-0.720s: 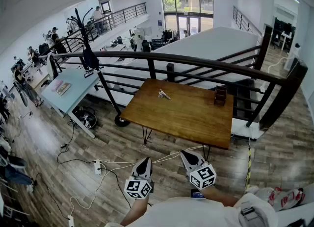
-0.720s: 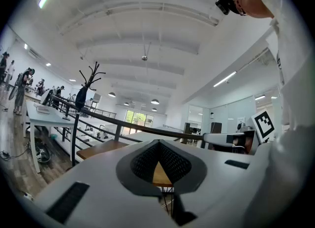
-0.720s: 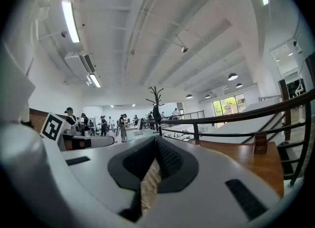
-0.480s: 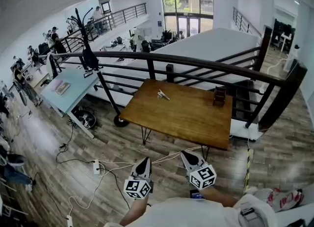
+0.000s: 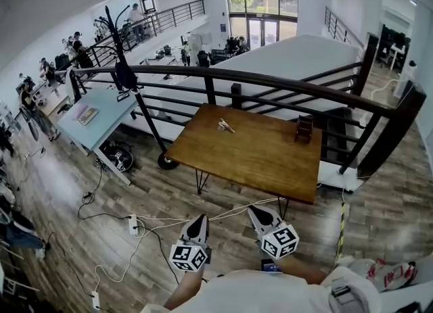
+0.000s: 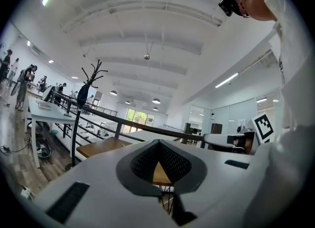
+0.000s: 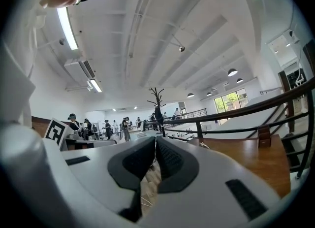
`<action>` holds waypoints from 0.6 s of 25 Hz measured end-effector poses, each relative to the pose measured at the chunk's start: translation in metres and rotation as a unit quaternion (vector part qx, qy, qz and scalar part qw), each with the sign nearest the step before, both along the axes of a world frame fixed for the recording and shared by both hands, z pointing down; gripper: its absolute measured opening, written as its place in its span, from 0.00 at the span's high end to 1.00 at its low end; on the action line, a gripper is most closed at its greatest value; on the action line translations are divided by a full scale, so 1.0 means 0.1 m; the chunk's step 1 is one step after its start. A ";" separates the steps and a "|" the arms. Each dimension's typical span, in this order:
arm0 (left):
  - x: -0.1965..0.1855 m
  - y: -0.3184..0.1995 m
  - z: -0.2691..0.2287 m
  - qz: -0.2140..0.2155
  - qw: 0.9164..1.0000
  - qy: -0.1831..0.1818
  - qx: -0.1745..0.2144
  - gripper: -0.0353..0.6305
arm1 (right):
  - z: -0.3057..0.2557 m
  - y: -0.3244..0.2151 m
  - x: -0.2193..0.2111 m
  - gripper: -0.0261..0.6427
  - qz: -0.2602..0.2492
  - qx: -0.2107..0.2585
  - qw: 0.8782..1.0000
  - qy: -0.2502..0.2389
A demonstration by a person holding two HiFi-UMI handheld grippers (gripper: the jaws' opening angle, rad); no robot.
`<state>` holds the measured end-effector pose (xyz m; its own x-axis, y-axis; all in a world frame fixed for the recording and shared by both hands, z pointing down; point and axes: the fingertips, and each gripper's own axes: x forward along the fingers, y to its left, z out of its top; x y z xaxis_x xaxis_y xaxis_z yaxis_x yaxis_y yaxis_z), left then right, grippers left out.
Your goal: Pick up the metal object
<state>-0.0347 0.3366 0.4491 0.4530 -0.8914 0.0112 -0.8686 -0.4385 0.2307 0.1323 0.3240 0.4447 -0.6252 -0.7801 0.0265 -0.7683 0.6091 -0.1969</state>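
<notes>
The small metal object [image 5: 225, 126] lies on the far left part of the wooden table [image 5: 250, 159]; in the right gripper view the metal object [image 7: 203, 145] shows as a thin glint on the tabletop. Both grippers hang low over the wooden floor, well short of the table's near edge. My left gripper [image 5: 197, 222] points toward the table, its jaws closed tip to tip with nothing between them. My right gripper [image 5: 258, 213] stands beside it, jaws also together and empty. In their own views the left gripper [image 6: 158, 142] and right gripper [image 7: 155, 139] show closed tips.
A small dark wooden holder [image 5: 304, 130] stands on the table's far right. A dark railing [image 5: 284, 88] runs behind the table. A black coat stand [image 5: 128, 75] and a pale blue desk [image 5: 95, 119] are at the left. Cables and power strips [image 5: 133, 225] lie on the floor.
The head view has shifted slightly, so the table sits a little lower in the frame. Both grippers keep their place and stay closed.
</notes>
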 end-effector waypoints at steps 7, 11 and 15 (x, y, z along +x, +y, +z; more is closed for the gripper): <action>0.10 0.05 0.01 0.002 1.000 0.012 -0.001 0.93 | 0.04 0.07 0.03 0.92 -0.022 -0.007 1.000 -0.007; 0.24 0.05 -0.01 0.003 1.000 0.015 0.002 0.93 | 0.05 0.07 0.19 0.92 -0.027 -0.008 1.000 -0.014; 0.38 0.07 0.00 -0.001 1.000 0.024 0.000 0.93 | 0.07 0.10 0.37 0.92 -0.033 -0.013 0.999 -0.020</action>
<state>0.0035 0.3434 0.4487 0.4518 -0.8920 -0.0104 -0.8572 -0.4373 0.2721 0.1692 0.3336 0.4518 -0.6757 -0.7369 0.0202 -0.7183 0.6520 -0.2427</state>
